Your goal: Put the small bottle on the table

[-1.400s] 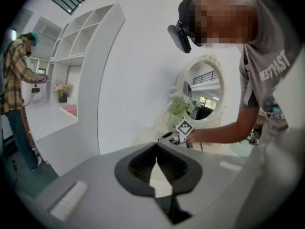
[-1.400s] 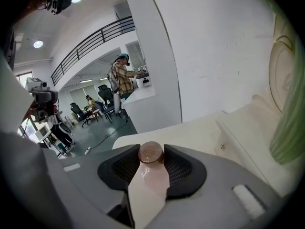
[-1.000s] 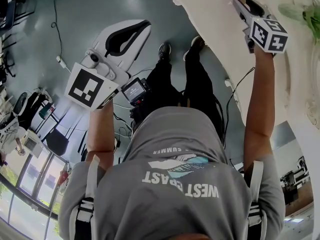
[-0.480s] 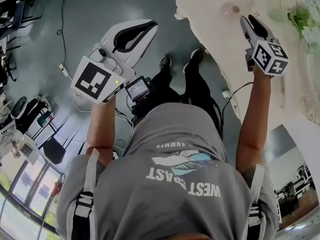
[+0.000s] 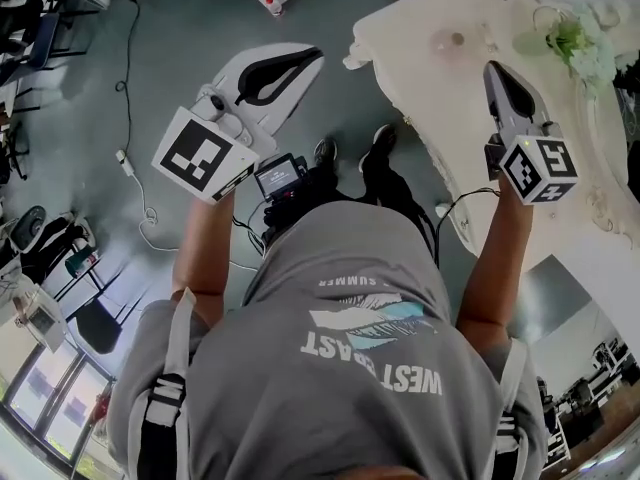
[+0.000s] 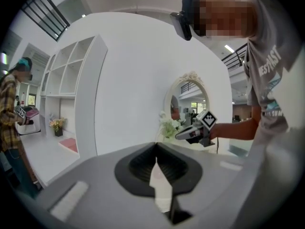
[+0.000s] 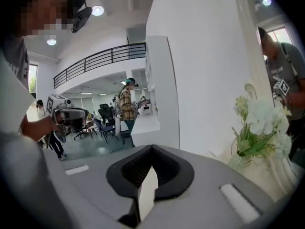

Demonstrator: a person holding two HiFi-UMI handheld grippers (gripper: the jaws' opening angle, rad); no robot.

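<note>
- right gripper (image 5: 497,76): jaws have just closed, pads together, nothing between them. It's empty, so I can't drop anything from it.
- left gripper (image 5: 308,58): jaws also together and empty. It's over the floor (image 5: 200,18), well off to the right gripper's left and clear of the desk (image 5: 430,88). Only a threat if I swing it across.
- cable (image 5: 462,203): hangs behind the right gripper, close to the desk edge. If I pull back hard it could snag that edge and jerk my hand.
- small bottle (image 5: 450,40): I read the small round thing on the desk as the bottle seen from above. It's ahead of the right gripper's tips, a bit to their left, and not touching them. The right gripper view doesn't show it. My call: the placing is done.
- Main risk: the closed tips make a blunt point near the bottle. A dip or leftward sweep would clip it. It looks small and probably light, so I'd expect it to tip or roll toward the desk edge on that side.
- flowers (image 5: 575,40): in a vase ahead of the right gripper and to its right. If I overcorrect away from the bottle I'd hit them, and they look top-heavy.
- mirror (image 6: 189,97): beyond the right gripper, well apart, no issue.
- person in a plaid shirt (image 7: 126,104): far ahead-left of the right gripper. Not a factor.
</note>
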